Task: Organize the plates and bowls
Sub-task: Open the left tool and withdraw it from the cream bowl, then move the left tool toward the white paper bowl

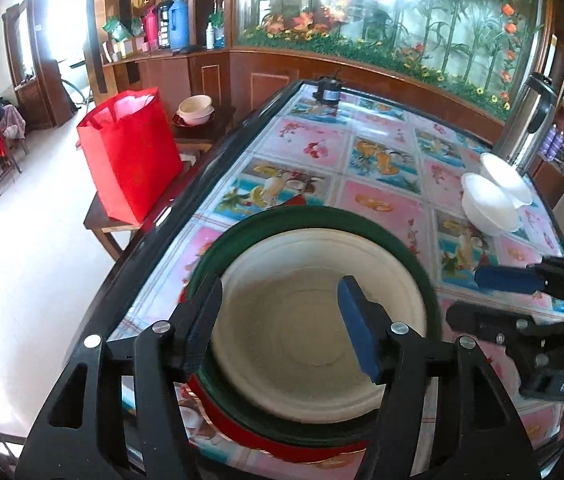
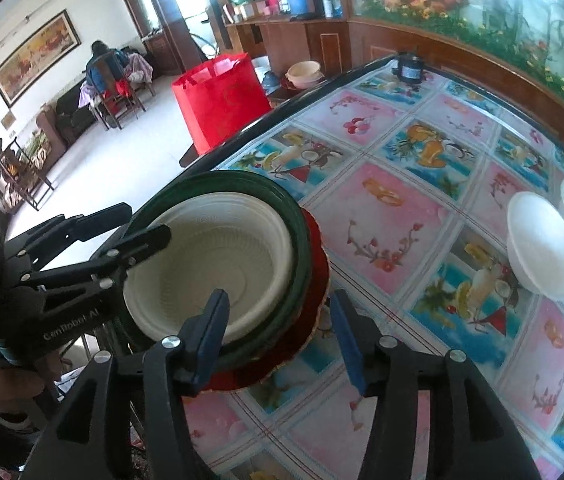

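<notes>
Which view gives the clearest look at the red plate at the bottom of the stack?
The right wrist view: the red plate juts out sideways beneath the green plate, showing its scalloped rim. In the left wrist view only a thin red crescent shows under the stack, partly hidden by the left gripper.

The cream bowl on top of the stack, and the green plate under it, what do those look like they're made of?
Cream bowl: probably plastic or melamine, with a matte, dull finish; fine molded ribs ring its inner wall and it gives no sharp glare. Green plate: likely plastic too, with a thin, evenly colored, stepped rim and a slight sheen. Glazed ceramic can't be ruled out from these views.
</notes>
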The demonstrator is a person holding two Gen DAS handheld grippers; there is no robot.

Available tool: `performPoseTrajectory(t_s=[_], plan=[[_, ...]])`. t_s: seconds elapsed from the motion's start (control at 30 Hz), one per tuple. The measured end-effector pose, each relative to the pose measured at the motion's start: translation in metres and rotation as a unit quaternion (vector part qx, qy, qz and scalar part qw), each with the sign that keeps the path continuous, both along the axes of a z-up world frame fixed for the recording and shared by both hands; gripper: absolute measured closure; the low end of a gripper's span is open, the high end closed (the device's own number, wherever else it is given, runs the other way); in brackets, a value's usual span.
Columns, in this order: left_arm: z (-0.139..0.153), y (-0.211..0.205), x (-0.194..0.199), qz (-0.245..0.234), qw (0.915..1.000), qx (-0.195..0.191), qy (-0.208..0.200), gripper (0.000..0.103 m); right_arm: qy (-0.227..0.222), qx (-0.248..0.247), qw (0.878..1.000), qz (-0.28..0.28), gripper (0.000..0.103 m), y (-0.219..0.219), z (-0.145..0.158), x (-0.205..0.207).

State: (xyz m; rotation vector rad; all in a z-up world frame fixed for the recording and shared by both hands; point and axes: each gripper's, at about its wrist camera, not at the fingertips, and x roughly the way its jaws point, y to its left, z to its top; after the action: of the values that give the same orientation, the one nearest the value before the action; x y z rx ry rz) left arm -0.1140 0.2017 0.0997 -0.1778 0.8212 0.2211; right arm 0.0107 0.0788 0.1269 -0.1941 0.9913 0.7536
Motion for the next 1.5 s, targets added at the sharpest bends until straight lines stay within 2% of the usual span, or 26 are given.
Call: performPoseTrajectory(t_s=[0.27,0.6,1.0,1.5], plan=[[0.004,-0.012,0.007,-0.004,0.9999,-0.011,-0.003,0.042,0.006,0.008,0.999,-0.05,0.043,-0.051,-0.005,0.001],[0.003,-0.06,0.018,-0.05,0.9987,-0.007,-0.004,0.042,0.021,0.019,0.992,-0.122,0.041,-0.12,-0.015,0.005],[0.0,-0.12,0.044,-0.108,0.9941,0.001,0.001,0.042,0.024,0.023,0.984,-0.173,0.036,-0.169,-0.019,0.008],[-0.016,-0.166,0.079,-0.149,0.9886,-0.001,0.022,0.042,0.04,0.028,0.973,-0.224,0.032,-0.219,-0.031,0.026]])
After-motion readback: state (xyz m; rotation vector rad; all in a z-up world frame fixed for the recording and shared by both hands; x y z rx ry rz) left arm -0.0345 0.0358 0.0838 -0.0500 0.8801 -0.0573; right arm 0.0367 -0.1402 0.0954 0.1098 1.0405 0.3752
